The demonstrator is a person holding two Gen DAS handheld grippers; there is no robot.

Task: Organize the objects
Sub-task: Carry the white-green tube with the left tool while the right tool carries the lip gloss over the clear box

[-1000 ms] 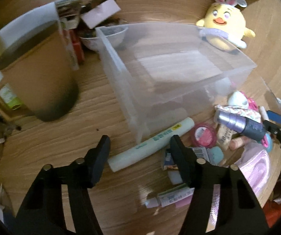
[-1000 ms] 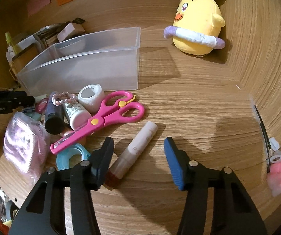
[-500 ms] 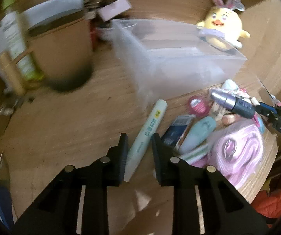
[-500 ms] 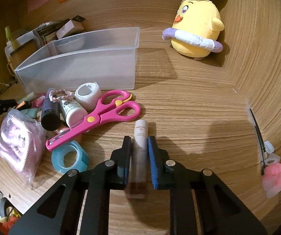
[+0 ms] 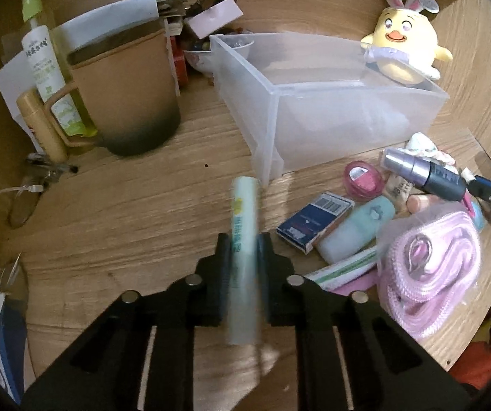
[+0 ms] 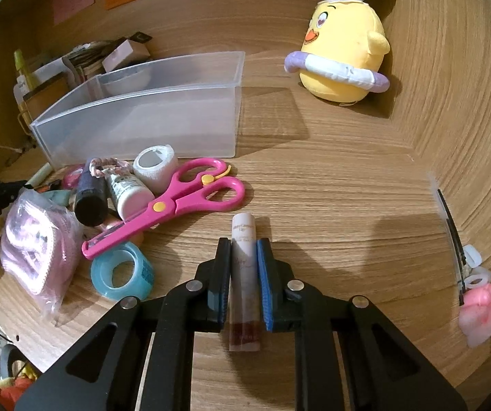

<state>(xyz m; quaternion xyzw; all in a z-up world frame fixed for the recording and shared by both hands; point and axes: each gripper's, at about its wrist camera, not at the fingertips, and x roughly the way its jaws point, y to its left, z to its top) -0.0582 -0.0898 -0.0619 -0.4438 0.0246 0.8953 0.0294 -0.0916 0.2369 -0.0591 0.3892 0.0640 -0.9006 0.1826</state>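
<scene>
Both hand-held grippers are closed on tubes: the left hand-held gripper (image 5: 243, 250) clamps a pale green tube (image 5: 243, 239) about mid-length, its capped end pointing to twelve o'clock toward the near corner of the clear plastic bin (image 5: 272, 116), and the right hand-held gripper (image 6: 243, 257) pinches a slim translucent tube (image 6: 244, 267) with a reddish lower end, likewise lined up along the fingers. The green tube looks blurred and appears lifted off the tabletop (image 5: 125, 212); whether the slim tube is clear of the wood I cannot tell. Both should be light, and I judge them smooth plastic, round in section, so they may roll or slide lengthwise if the squeeze is loose; a soft-walled tube can also dent, so a firm but moderate hold near the middle, as now, seems the best place, keeping either end from sagging. The bin sits at about eleven o'clock in the right wrist view and looks empty, a likely destination. Still loose beside it lie the pink scissors (image 6: 170, 205), a blue tape roll (image 6: 122, 275), a white gauze roll (image 6: 154, 167), a dark bottle (image 6: 89, 198) and a bagged pink cord (image 6: 36, 250). The scissors are stiff and best taken at the pivot; the bag is slippery and limp.
</scene>
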